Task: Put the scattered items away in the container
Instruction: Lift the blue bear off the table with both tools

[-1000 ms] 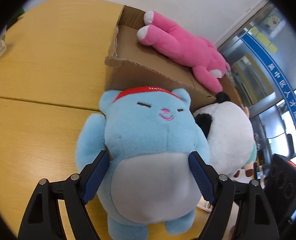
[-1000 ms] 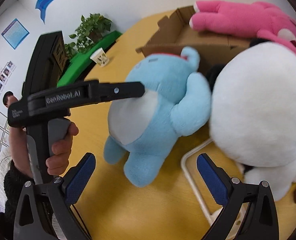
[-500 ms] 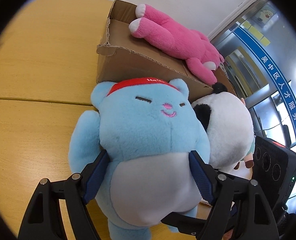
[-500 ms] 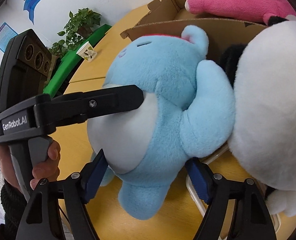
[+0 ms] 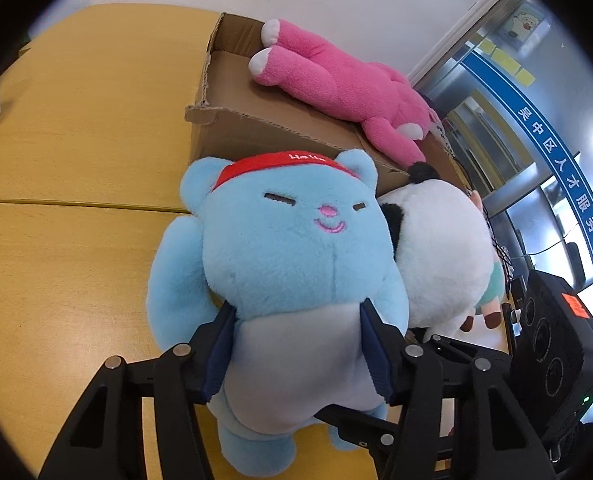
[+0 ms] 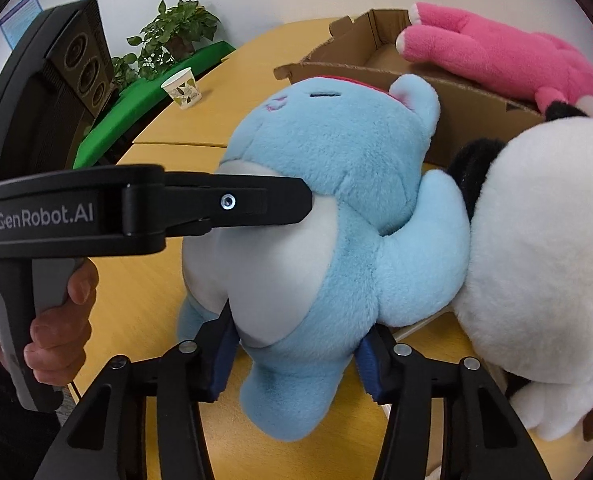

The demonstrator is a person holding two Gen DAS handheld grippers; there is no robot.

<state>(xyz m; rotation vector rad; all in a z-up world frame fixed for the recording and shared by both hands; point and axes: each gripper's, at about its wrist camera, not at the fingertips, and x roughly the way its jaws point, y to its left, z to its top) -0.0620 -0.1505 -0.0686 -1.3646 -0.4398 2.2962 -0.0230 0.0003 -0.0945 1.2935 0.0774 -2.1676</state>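
A blue plush bear [image 5: 284, 264] with a red headband lies in front of the cardboard box [image 5: 232, 120]. My left gripper [image 5: 296, 344] is shut on its grey belly, squeezing both sides. My right gripper [image 6: 296, 356] is shut on the bear's [image 6: 336, 208] lower body from below. The left gripper's finger shows in the right wrist view [image 6: 224, 202] pressing the belly. A pink plush [image 5: 336, 84] lies across the box [image 6: 376, 56] top. A white and black plush [image 5: 440, 256] leans against the bear's side, also in the right wrist view [image 6: 544, 248].
The yellow wooden table [image 5: 76, 160] stretches to the left. A paper cup [image 6: 182, 88] and a potted plant [image 6: 176, 36] stand at the table's far edge. A white wire frame [image 6: 420, 324] lies under the plushes.
Both grippers have closed in tighter on the blue bear. The right gripper moved up under it, and the bear has risen a little toward the box.
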